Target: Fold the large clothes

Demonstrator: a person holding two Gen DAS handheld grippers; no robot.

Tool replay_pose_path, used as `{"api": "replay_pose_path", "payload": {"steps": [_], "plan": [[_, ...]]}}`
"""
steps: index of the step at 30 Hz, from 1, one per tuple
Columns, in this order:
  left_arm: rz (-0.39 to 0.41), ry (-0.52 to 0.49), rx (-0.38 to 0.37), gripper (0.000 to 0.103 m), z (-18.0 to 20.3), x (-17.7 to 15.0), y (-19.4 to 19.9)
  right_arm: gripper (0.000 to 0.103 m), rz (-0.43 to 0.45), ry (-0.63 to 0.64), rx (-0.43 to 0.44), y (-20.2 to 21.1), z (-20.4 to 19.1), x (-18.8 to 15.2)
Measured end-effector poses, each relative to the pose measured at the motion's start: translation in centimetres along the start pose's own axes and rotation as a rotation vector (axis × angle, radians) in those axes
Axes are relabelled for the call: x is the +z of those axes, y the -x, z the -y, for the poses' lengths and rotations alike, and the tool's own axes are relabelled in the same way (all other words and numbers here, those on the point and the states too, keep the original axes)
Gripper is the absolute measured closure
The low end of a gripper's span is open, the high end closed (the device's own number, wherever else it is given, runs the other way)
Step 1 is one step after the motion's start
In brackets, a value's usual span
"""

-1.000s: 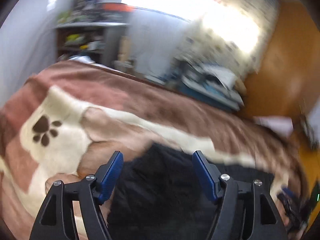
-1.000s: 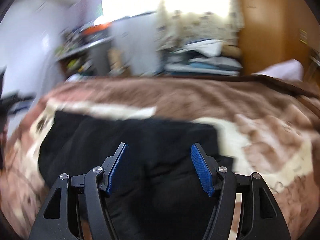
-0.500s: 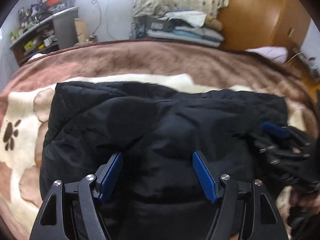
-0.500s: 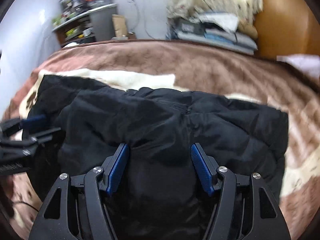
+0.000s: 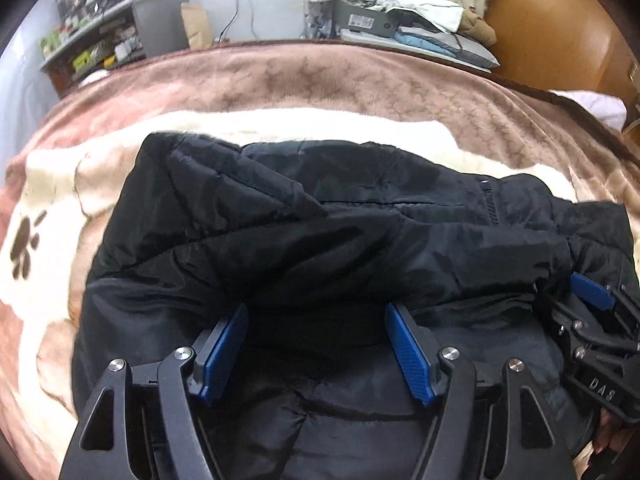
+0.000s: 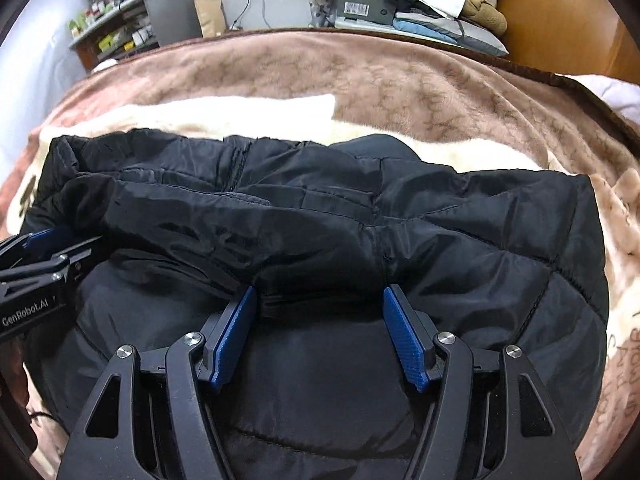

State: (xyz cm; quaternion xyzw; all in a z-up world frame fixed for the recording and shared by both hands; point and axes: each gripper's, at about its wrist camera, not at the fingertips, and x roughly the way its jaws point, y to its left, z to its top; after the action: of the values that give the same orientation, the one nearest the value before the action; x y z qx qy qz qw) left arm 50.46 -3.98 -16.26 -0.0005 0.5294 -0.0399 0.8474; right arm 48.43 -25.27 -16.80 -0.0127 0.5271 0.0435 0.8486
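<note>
A black puffer jacket [image 5: 320,240] lies spread across a brown and cream blanket [image 5: 300,80] on a bed; it also fills the right wrist view [image 6: 460,232]. My left gripper [image 5: 316,312] is open, its blue pads low over the jacket's left half at a raised fold. My right gripper [image 6: 318,296] is open over the right half at the same fold. Each gripper shows at the edge of the other's view, the right one [image 5: 592,292] and the left one [image 6: 44,240]. Neither holds any cloth.
Shelves with clutter [image 5: 92,40] stand behind the bed at the left. A stack of folded bedding [image 5: 420,28] lies at the far side. A wooden door [image 5: 560,20] is at the right. A paw print [image 5: 24,248] marks the blanket's left part.
Both grippers have swung from looking across the bed to looking down on the jacket, then moved lower and closer to it. Both stayed open.
</note>
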Motion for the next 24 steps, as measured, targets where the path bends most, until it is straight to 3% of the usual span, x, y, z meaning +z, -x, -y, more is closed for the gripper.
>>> {"api": "replay_pose_path", "payload": {"steps": [7, 11, 15, 20, 24], "plan": [[-0.034, 0.046, -0.008, 0.032, -0.2, 0.7, 0.1, 0.038, -0.062, -0.008, 0.017, -0.1, 0.2, 0.9], [0.012, 0.008, 0.001, 0.032, -0.4, 0.4, 3.0, 0.038, 0.03, -0.07, 0.106, 4.0, 1.9, 0.5], [0.081, -0.064, 0.102, 0.032, -0.5, -1.7, 5.4, 0.038, 0.122, -0.083, 0.045, 7.8, 4.0, -1.3], [0.133, -0.091, 0.241, 0.032, -2.0, -4.5, 6.6, 0.037, 0.17, -0.061, -0.039, 9.7, 6.2, -4.5], [0.119, -0.093, 0.232, 0.032, -2.8, -5.6, 5.7, 0.037, 0.121, -0.064, -0.093, 7.5, 7.9, -5.9]]}}
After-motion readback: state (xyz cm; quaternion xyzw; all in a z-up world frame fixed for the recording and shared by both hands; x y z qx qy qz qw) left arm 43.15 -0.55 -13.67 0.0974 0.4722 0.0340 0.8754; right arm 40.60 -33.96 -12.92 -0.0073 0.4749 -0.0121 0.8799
